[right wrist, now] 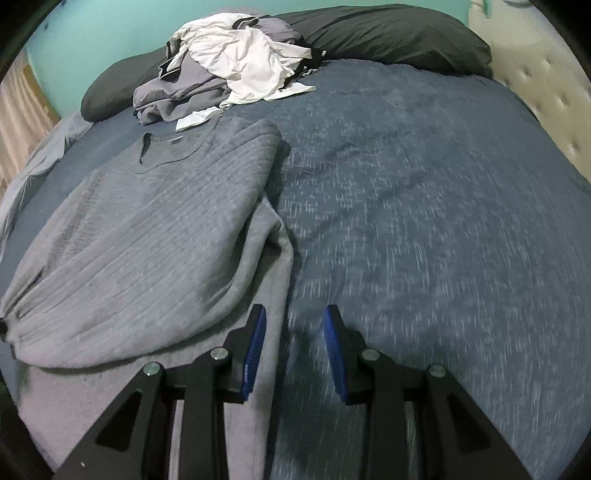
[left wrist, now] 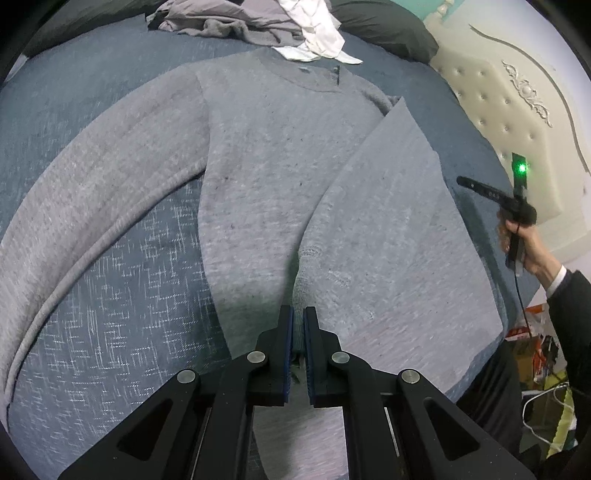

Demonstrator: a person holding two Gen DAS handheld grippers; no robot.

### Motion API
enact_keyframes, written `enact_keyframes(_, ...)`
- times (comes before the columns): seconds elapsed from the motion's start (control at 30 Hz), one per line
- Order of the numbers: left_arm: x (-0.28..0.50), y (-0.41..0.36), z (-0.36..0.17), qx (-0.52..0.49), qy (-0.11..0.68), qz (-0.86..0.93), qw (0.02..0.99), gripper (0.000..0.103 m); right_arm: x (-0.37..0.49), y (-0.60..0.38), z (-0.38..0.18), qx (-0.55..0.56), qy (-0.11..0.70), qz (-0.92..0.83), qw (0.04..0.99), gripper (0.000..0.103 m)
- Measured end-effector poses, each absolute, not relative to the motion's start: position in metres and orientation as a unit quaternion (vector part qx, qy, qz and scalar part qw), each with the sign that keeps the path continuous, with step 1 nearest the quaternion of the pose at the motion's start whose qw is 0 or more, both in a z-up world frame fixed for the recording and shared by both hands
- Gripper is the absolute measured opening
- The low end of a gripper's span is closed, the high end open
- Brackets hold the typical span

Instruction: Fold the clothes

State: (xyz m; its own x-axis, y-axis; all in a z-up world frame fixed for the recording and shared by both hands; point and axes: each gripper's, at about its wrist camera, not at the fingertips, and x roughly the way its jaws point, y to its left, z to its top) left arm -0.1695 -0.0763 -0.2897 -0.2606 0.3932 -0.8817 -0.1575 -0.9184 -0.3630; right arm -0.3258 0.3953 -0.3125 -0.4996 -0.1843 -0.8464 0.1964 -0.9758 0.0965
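A grey knit sweater (left wrist: 258, 155) lies spread on the bed (left wrist: 122, 288), collar toward the heap of unfolded clothes (left wrist: 258, 22) at the far end. One sleeve (left wrist: 74, 192) runs out flat to the side of the body; the other sleeve (left wrist: 388, 229) is drawn across the body, its ribbed cuff (left wrist: 301, 280) pinched between the nearly closed blue pads of the left tool (left wrist: 298, 325). The cuff is lifted just off the body, casting a shadow on it.

From the right wrist view, the folded sleeve forms a soft, rounded roll along the sweater's edge (right wrist: 266, 229). Beyond that edge the blue, white-flecked bedspread (right wrist: 424, 221) lies bare and wide as far as the tufted cream headboard (right wrist: 546, 85). The right tool (right wrist: 294, 332) hangs over the sweater's edge with its jaws parted and nothing between them; in the left wrist view it is seen well off the sweater's side, gripped in a hand (left wrist: 521, 240) with a dark sleeve.

The heap mixes white and grey fabrics, touching the sweater's collar; dark pillows (right wrist: 388, 33) lie behind it. The sweater's hem is hidden beneath the tools, and the bedspread is motion-blurred.
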Motion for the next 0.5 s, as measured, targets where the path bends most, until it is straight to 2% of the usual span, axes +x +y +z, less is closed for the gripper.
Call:
enact_keyframes(0.47, -0.157, -0.075, -0.302, -0.596, -0.113, 0.773, 0.186, 0.006, -0.375, 0.374, -0.332, 0.477, 0.057, -0.866, 0.138, 0.032)
enact_keyframes(0.5, -0.156, -0.074, -0.303, -0.597, -0.112, 0.772, 0.185, 0.006, -0.377, 0.373, -0.332, 0.473, 0.056, -0.868, 0.141, 0.025)
